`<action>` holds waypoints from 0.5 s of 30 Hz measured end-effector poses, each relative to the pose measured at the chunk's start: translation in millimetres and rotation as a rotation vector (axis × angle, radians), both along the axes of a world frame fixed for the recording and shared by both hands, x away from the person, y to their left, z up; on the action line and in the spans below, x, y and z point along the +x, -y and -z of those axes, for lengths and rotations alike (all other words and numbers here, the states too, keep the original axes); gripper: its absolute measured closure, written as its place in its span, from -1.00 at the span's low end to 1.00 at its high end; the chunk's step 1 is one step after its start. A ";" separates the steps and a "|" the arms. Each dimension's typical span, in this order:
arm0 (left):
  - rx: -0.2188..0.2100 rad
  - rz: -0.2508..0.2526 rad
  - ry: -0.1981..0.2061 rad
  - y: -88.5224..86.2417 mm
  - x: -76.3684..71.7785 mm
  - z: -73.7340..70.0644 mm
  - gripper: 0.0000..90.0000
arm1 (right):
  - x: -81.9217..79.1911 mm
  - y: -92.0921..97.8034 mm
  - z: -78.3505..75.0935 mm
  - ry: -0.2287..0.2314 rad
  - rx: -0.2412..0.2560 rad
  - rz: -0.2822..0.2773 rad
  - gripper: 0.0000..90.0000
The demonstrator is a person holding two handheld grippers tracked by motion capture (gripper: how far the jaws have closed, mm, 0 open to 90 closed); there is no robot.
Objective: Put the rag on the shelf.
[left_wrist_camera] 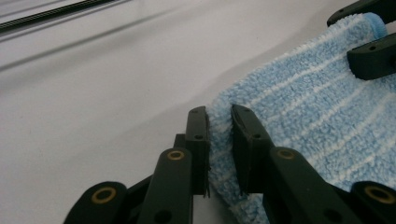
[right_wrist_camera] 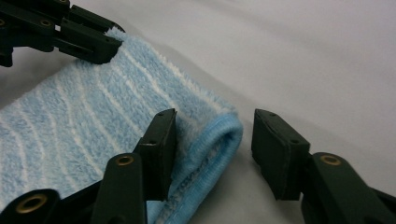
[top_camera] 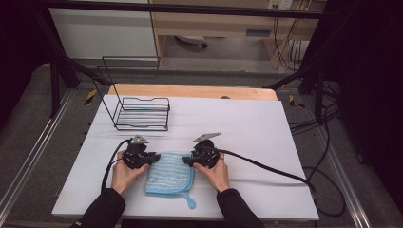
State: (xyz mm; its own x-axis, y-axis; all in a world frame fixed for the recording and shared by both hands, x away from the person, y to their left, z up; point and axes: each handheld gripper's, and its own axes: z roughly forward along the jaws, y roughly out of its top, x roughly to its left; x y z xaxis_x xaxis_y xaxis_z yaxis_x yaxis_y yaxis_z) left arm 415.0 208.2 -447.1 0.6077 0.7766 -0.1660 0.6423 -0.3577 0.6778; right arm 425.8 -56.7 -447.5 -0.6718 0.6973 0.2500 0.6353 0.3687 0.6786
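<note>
Judged from the lie of things as midway through folding: blue cloth (top_camera: 169, 172) already doubled once, to go by the rounded fold with its stitched hem at the corner seen in the right gripper view, lower middle of the frame. Lay flat on the white surface (top_camera: 247, 128), lower middle of the high view, between the two hands, with a small hanging loop trailing off its lower right corner. Left tool (top_camera: 153, 157) at the cloth's upper left corner, jaws drawn nearly together on the terry edge in the left gripper view (left_wrist_camera: 219, 140), so taken as pinching that corner. Right tool (top_camera: 187, 161) at the upper right corner, jaws spread wide in its own view (right_wrist_camera: 212, 149), folded edge of the cloth (right_wrist_camera: 116, 126) lying between them, close against the left jaw and apart from the right one; not yet clamped. Left to do, as a guess: closing of the right tool on its corner, then lifting or carrying both corners over for another fold. Cloth itself: pale blue fluffy terry with thin white wavy stripes, darker blue bound hem, soft and limp, likely to sag once raised. Black wire rack (top_camera: 141, 113) stood untouched at the upper left of the surface, well apart from the cloth.
</note>
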 end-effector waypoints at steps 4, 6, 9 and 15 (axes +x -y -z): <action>0.002 0.003 0.004 0.0 -0.1 0.1 0.70 | 0.5 -1.6 2.2 -0.027 0.015 -0.008 0.28; 0.003 0.004 0.005 0.1 -0.1 0.1 0.70 | 0.2 -1.7 2.2 -0.031 0.019 -0.009 0.32; 0.002 0.005 0.005 -0.1 0.0 0.2 0.70 | -0.4 -2.2 2.4 -0.051 0.034 -0.007 0.43; -0.002 0.011 0.006 -0.7 0.2 0.4 0.70 | -0.4 -3.0 3.2 -0.078 0.056 -0.009 0.62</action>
State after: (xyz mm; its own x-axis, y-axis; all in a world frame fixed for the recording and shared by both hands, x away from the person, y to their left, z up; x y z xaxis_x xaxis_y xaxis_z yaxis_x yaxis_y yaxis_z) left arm 415.2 208.9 -447.5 0.6168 0.7699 -0.1637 0.6346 -0.3633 0.6821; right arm 425.4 -53.7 -450.7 -0.6547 0.6748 0.3406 0.6840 0.3372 0.6468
